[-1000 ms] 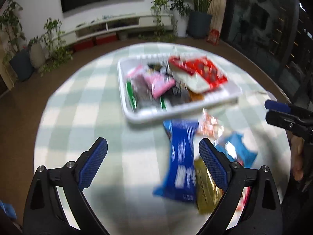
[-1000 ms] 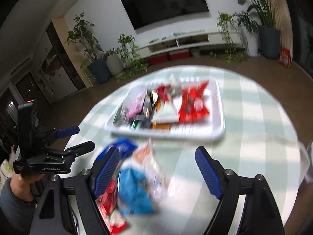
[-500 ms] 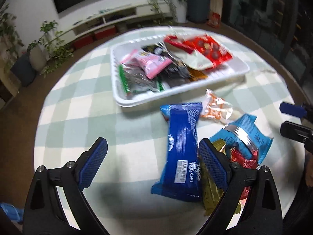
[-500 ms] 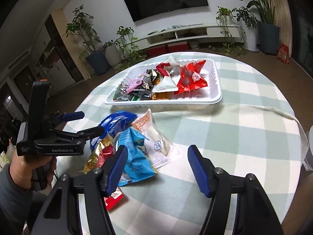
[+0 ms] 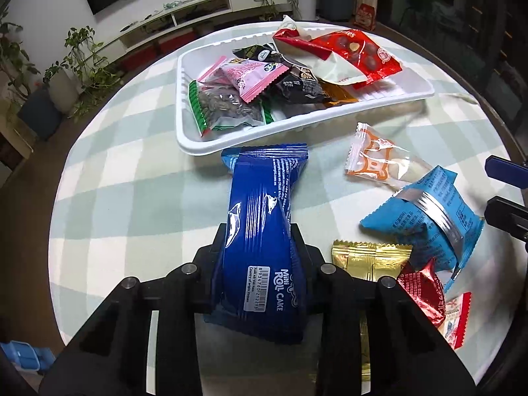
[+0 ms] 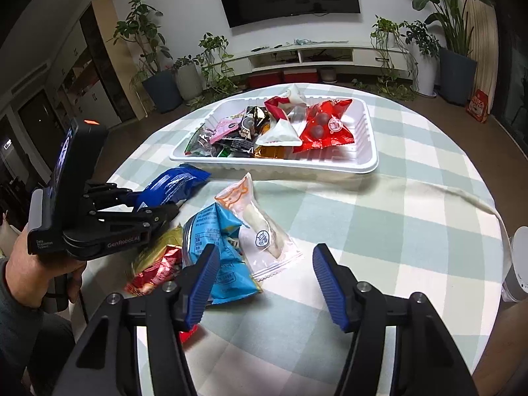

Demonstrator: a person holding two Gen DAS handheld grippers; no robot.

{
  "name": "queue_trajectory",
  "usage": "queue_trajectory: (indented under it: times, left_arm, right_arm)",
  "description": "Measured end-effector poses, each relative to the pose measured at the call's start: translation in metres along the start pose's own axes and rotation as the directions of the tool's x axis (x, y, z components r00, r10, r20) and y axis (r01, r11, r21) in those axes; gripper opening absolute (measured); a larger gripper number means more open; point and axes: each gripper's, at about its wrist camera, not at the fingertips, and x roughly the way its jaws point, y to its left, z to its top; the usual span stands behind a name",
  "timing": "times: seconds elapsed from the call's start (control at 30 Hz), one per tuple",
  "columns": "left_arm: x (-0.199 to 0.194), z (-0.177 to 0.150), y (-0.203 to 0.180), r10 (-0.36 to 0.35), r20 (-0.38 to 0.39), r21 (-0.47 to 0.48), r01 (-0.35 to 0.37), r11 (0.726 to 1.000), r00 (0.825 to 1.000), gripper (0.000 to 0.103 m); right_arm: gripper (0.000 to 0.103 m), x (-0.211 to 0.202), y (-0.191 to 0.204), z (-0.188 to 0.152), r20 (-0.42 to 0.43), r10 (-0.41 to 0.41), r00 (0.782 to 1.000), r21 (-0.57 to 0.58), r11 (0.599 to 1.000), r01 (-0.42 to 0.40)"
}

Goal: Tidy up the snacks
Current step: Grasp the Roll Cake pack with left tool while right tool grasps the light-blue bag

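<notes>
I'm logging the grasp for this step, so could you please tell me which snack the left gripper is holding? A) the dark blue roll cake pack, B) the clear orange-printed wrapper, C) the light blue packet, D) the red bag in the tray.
A: the left gripper has its jaws shut on the dark blue roll cake pack, while the other snacks lie untouched.

Bare checked tablecloth (image 6: 396, 231) right of the loose snack pile (image 6: 211, 247); white tray (image 6: 369, 168) (left half heaped with packets) blocks the far side, its right end free.
</notes>
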Motion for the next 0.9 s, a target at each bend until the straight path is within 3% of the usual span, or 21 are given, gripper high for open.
queue_trajectory:
  times: [0.3, 0.53, 0.8, 0.9]
  left_arm:
    - [-0.008, -0.013, 0.014, -0.029, 0.028, -0.05, 0.03, 0.998, 0.999, 0.031]
    - [-0.038, -0.046, 0.04, -0.068, 0.111, -0.182, 0.088, 0.979, 0.991, 0.031]
    - [-0.048, -0.062, 0.05, -0.089, 0.158, -0.218, 0.123, 0.968, 0.983, 0.031]
    - [-0.043, -0.066, 0.052, -0.1, 0.152, -0.233, 0.134, 0.963, 0.983, 0.031]
  right_arm:
    - [0.063, -0.002, 0.016, 0.0, 0.019, 0.051, 0.999, -0.073, 0.996, -0.049]
    - [0.06, 0.011, 0.04, 0.0, -0.017, 0.07, 0.997, -0.152, 0.986, -0.072]
    - [0.06, 0.029, 0.059, 0.004, -0.058, 0.009, 0.998, -0.223, 0.975, -0.022]
    - [0.06, 0.035, 0.056, 0.006, -0.073, -0.055, 0.996, -0.214, 0.976, 0.038]
